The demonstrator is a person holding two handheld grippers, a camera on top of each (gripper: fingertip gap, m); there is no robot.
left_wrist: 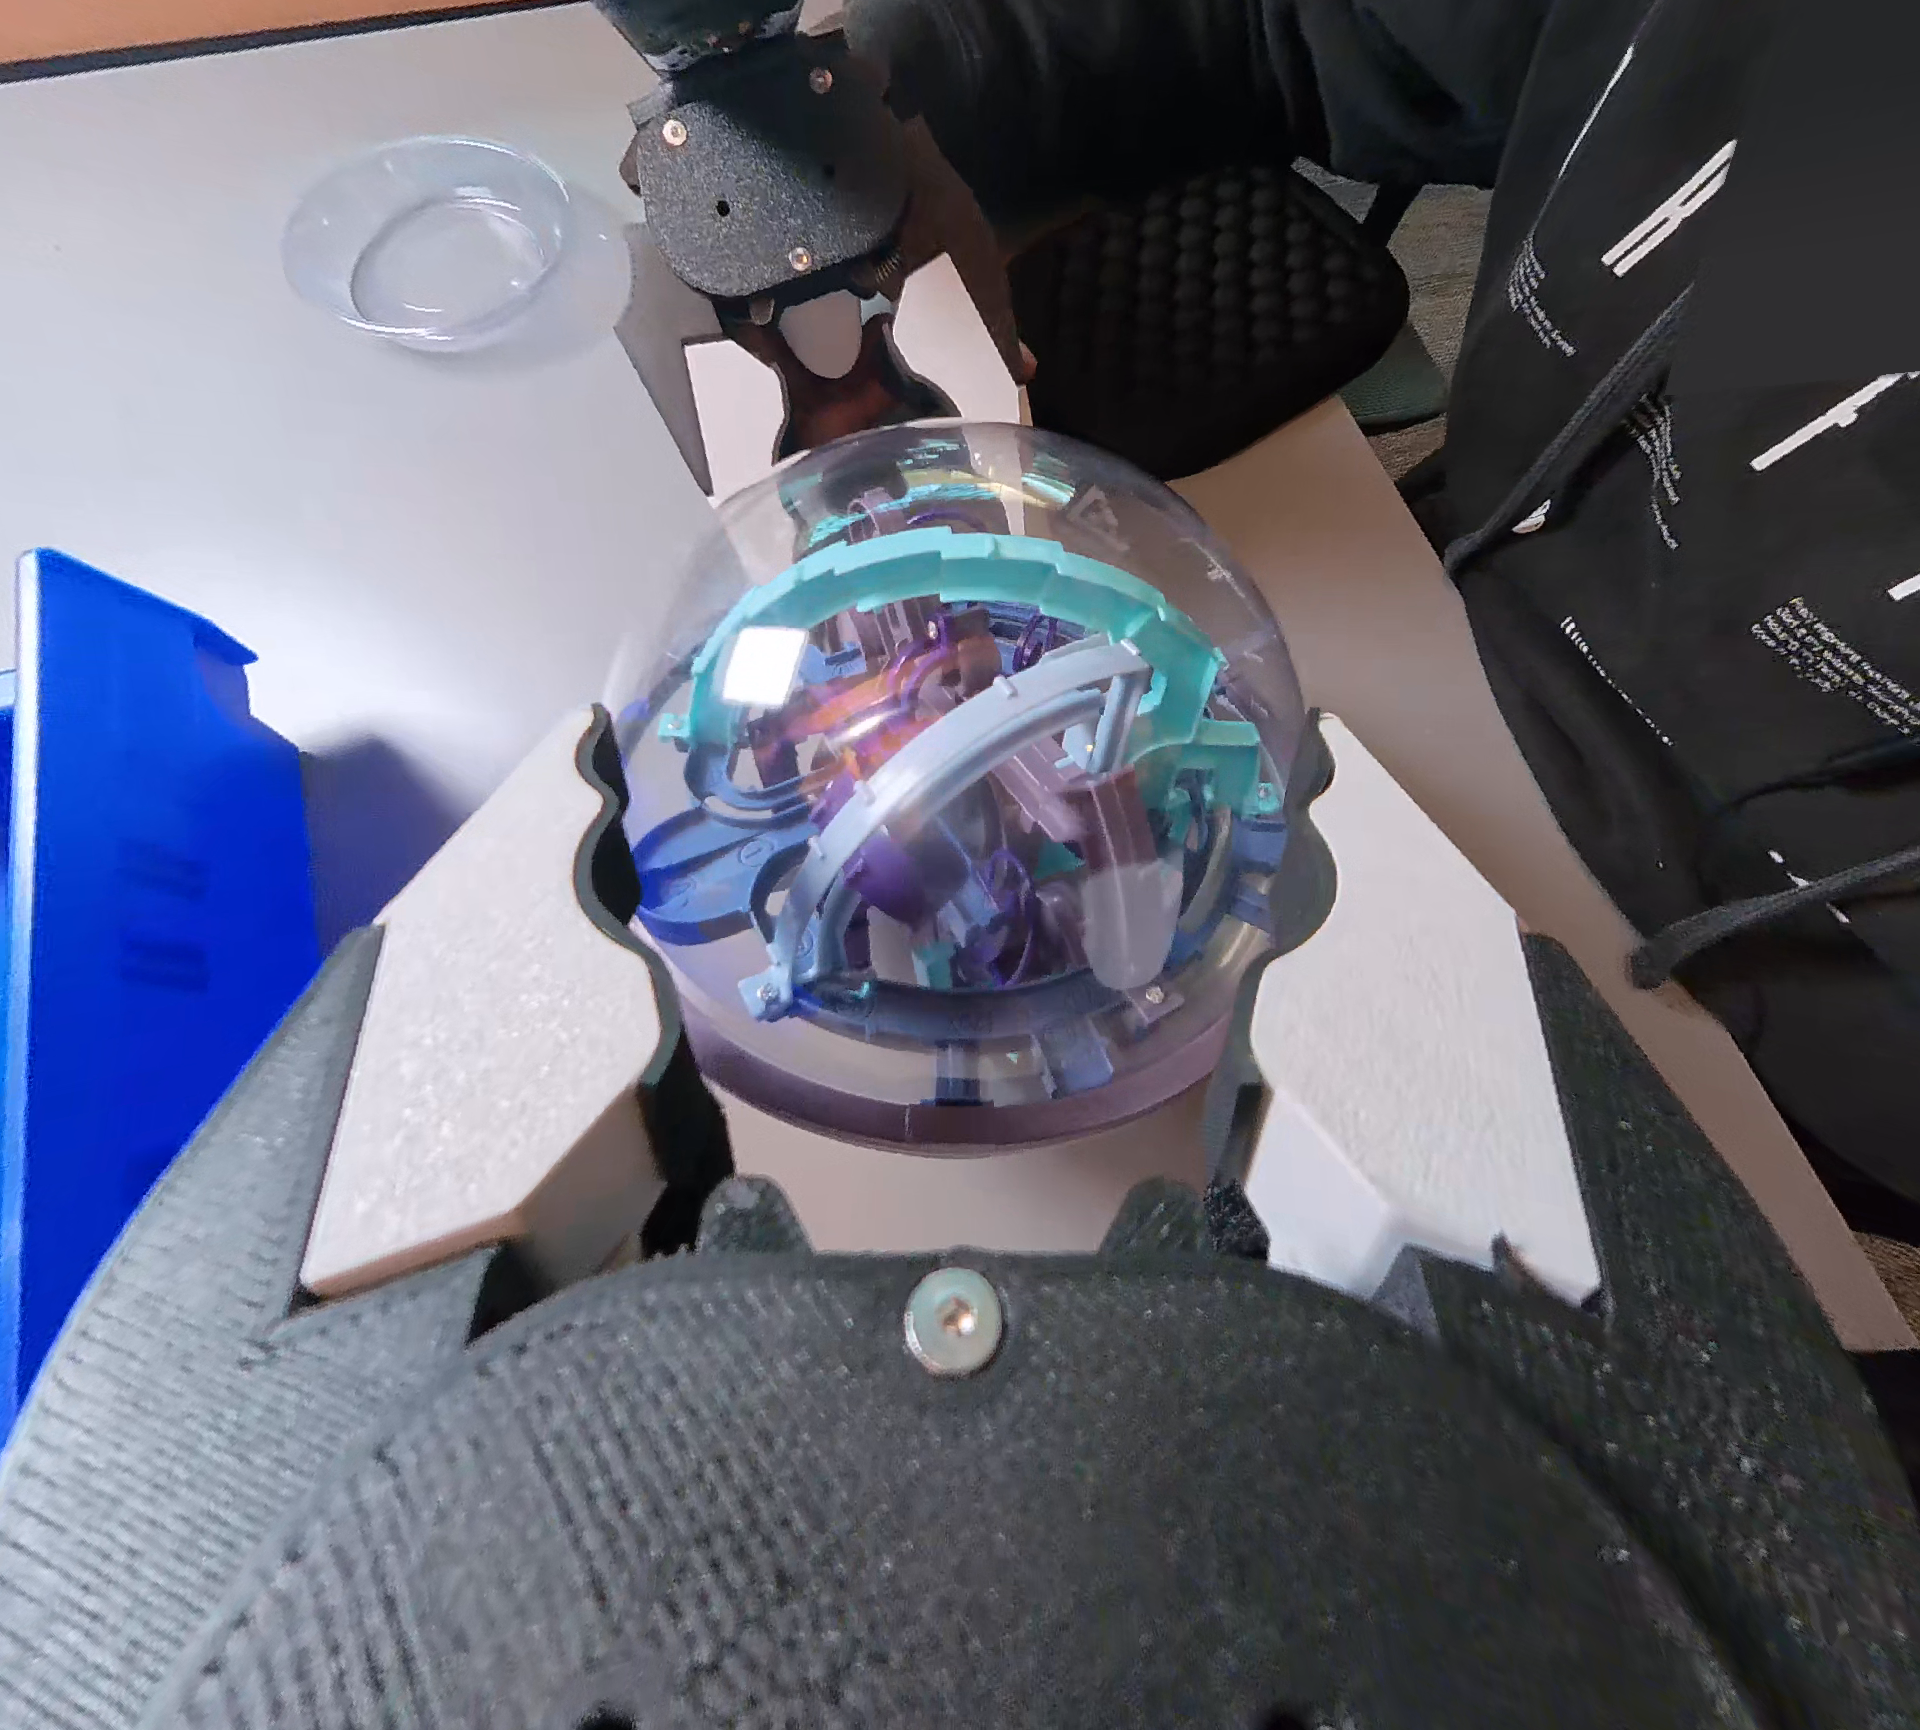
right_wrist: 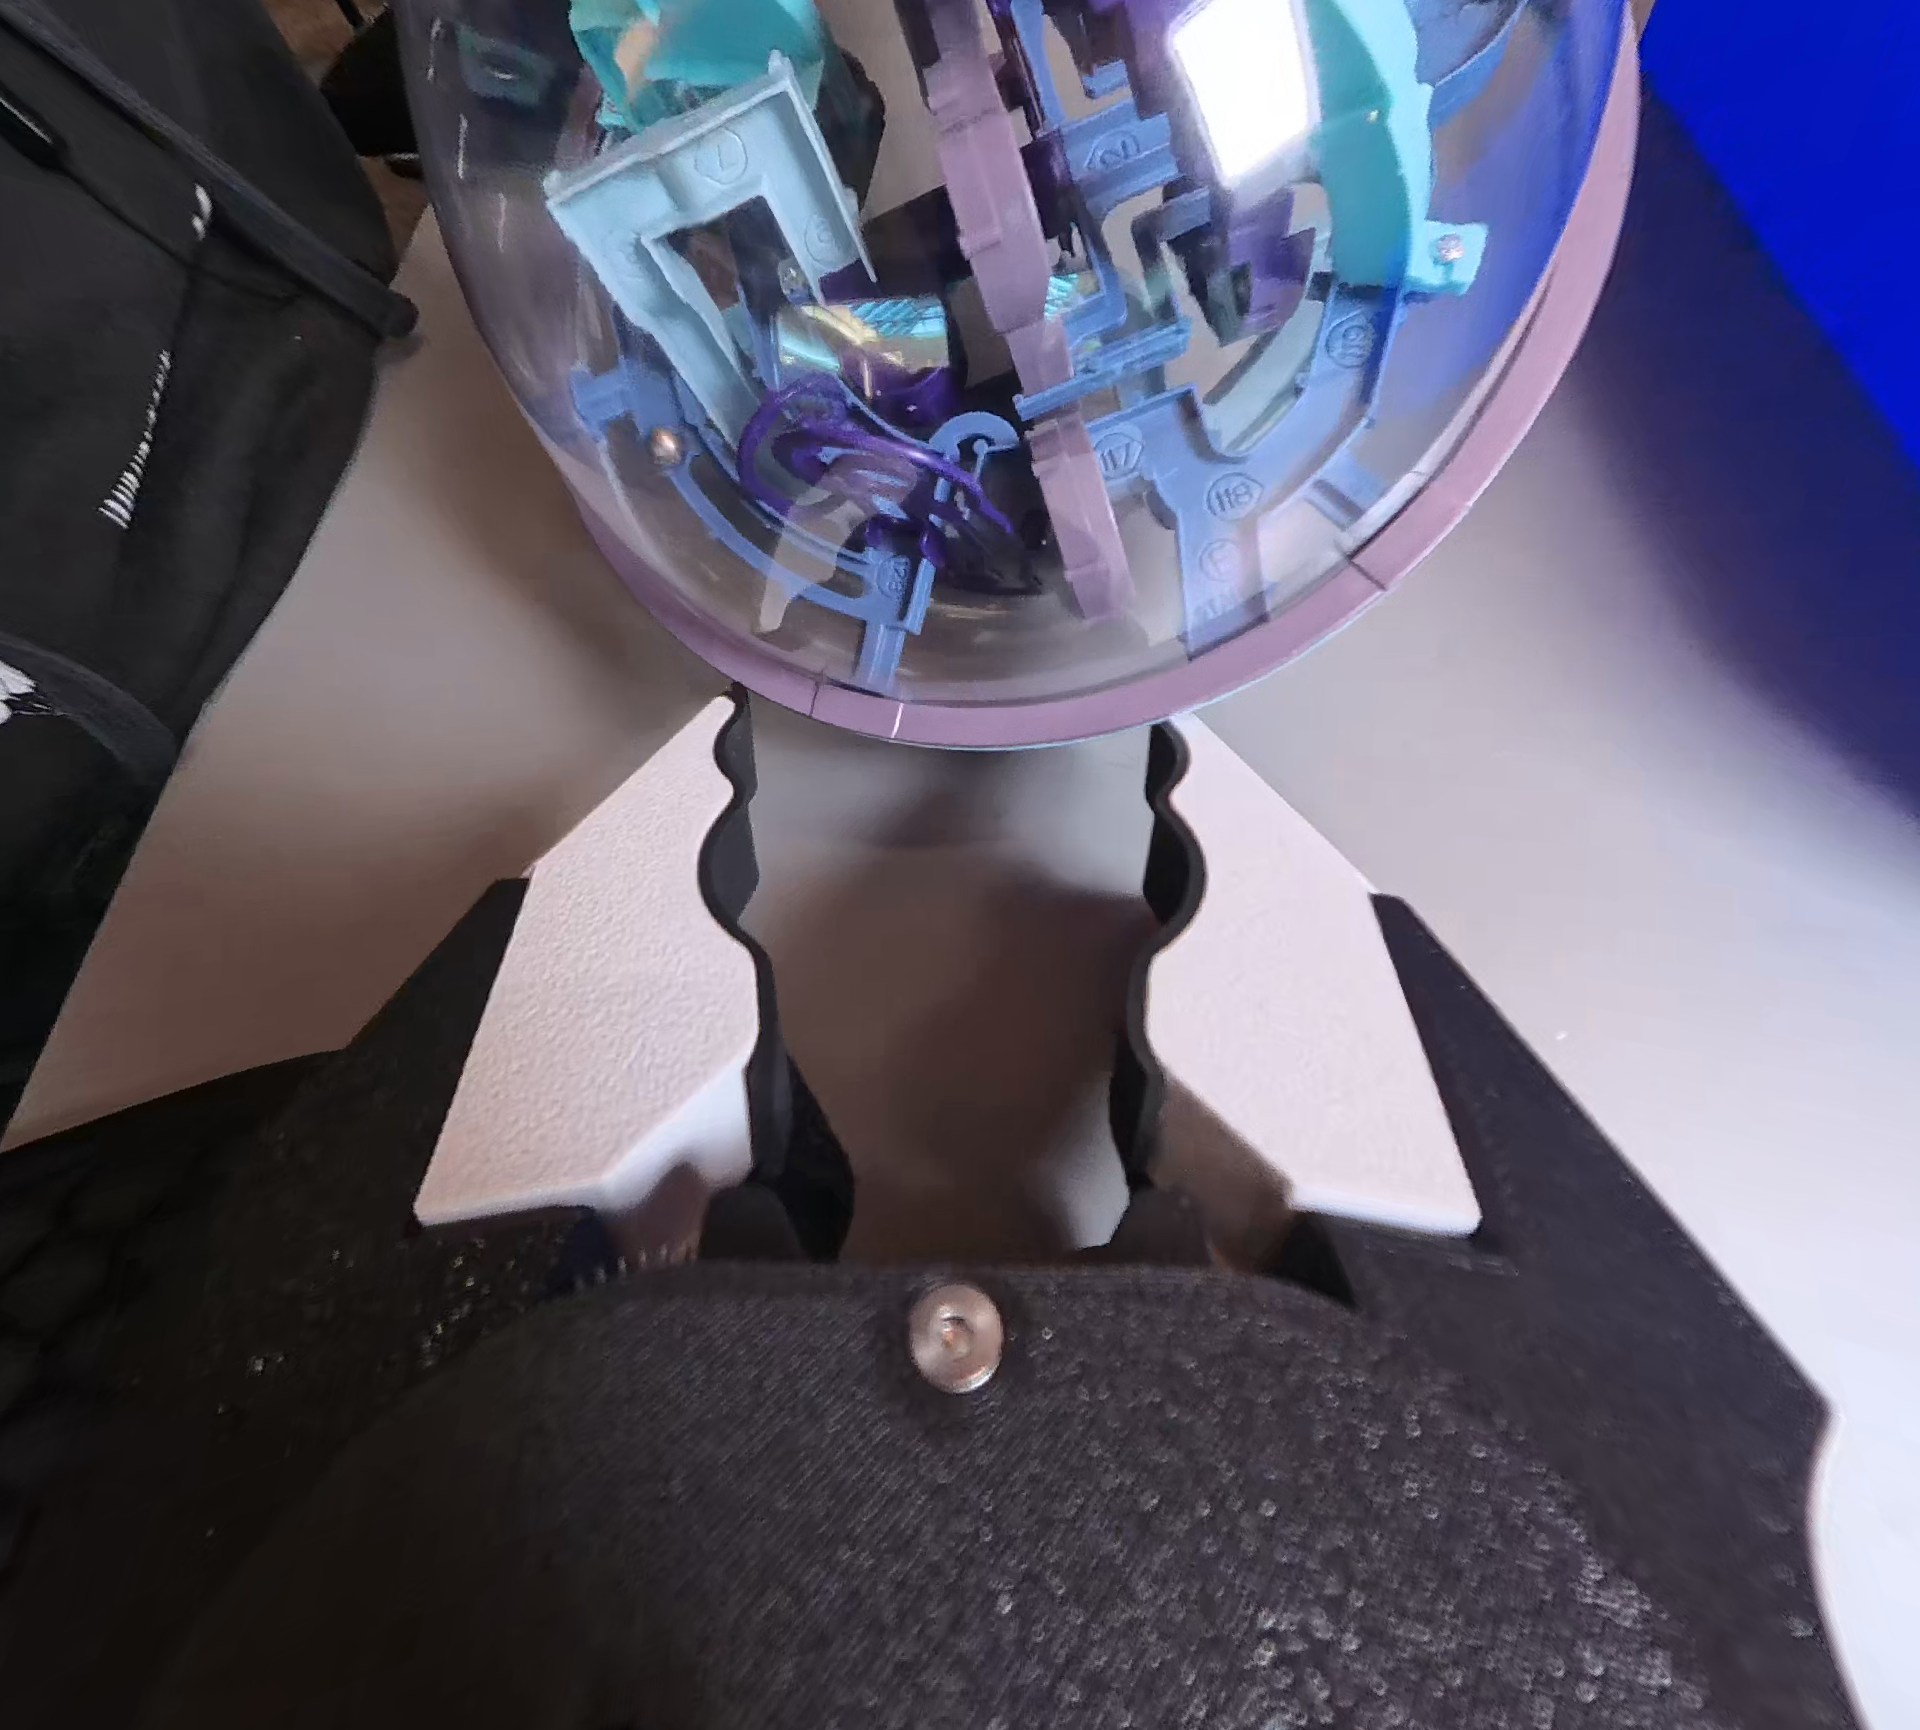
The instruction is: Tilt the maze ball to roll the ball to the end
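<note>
Left wrist view: the left tongs (left_wrist: 951,807) clamp the clear plastic maze ball with teal, grey, blue and purple tracks inside (left_wrist: 951,797), one wavy black finger (left_wrist: 608,833) on each side of the sphere.
Maze ball position: held between both tongs over the pale grey bench (left_wrist: 208,392); whether its pink base ring touches the surface cannot be told.
Right tongs, far side: the right tongs (left_wrist: 821,433) meet the ball's far edge, carried by a black-sleeved arm (left_wrist: 1091,39).
Right wrist view: the right tongs (right_wrist: 951,724) stand part spread, tips (right_wrist: 736,735) at the ball's (right_wrist: 997,226) pink rim; a firm pinch cannot be confirmed.
Small steel ball: a small metal bead (right_wrist: 663,446) sits on a blue track near the rim.
Surroundings: clear round plastic dish (left_wrist: 431,241) well apart on the bench; blue plastic bin (left_wrist: 135,849) just beside the left tongs.
</note>
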